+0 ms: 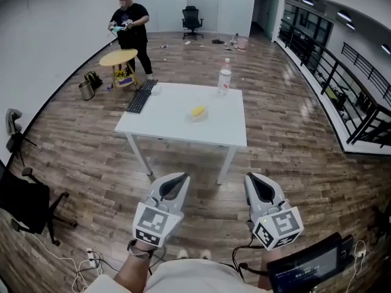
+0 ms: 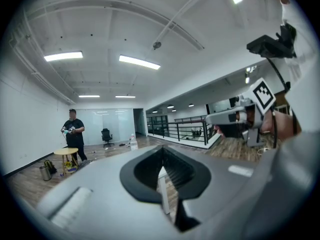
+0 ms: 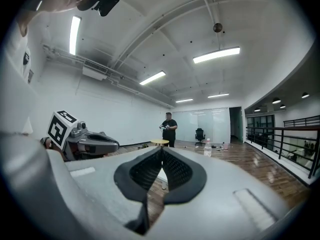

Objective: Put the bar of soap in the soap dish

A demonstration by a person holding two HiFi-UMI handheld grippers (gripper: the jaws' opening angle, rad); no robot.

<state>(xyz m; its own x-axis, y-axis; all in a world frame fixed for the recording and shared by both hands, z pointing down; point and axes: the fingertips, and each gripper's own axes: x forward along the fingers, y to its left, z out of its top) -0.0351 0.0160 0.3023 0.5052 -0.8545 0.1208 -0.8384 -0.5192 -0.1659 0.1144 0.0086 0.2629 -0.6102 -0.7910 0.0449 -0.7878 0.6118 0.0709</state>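
A yellow bar of soap (image 1: 198, 111) lies near the middle of the white table (image 1: 177, 130), far ahead of both grippers. A pale shape lies right by the soap; I cannot tell whether it is the soap dish. My left gripper (image 1: 181, 177) is held low in front of me, short of the table, with its jaws shut and nothing between them. My right gripper (image 1: 252, 179) is beside it, also shut and empty. In the left gripper view the left gripper (image 2: 162, 149) points level across the room. The right gripper (image 3: 162, 151) does the same in its own view.
A black keyboard (image 1: 141, 96) lies along the table's left edge and a water bottle (image 1: 225, 79) stands at its far right. A person (image 1: 130, 26) stands by a small round table (image 1: 118, 58) at the back left. A black railing (image 1: 342, 84) runs along the right.
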